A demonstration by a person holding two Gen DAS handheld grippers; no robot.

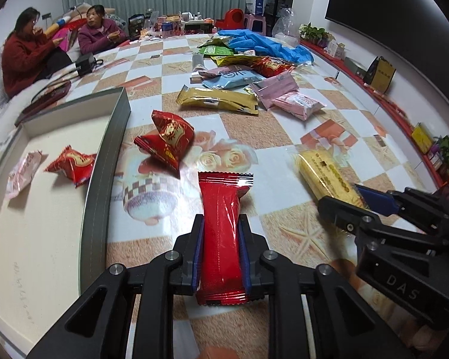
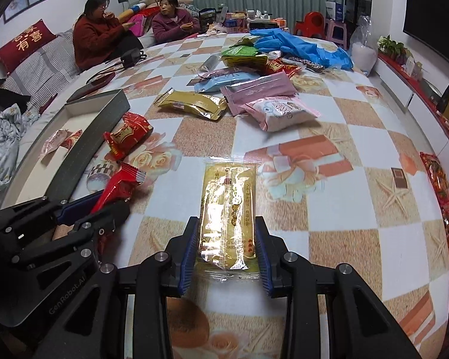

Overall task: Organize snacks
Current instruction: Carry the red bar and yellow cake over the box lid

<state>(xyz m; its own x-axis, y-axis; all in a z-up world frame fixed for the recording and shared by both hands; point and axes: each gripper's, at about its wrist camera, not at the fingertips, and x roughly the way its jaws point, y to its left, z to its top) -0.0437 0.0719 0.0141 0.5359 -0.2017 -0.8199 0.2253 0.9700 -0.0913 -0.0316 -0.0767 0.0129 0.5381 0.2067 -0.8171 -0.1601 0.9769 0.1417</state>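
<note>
The left gripper pinches a long red snack bar between its blue pads, the bar's far end lifted over the tablecloth. Right of it, the right gripper is clamped on a clear-wrapped yellow cake lying flat. Bare checked cloth lies open just beyond both. To the left stands the grey-walled open box, its near end cut off, with a red packet and a pink one inside. A crumpled red pouch sits just outside its wall. Farther off, the snack pile overlaps, its labels unreadable.
</note>
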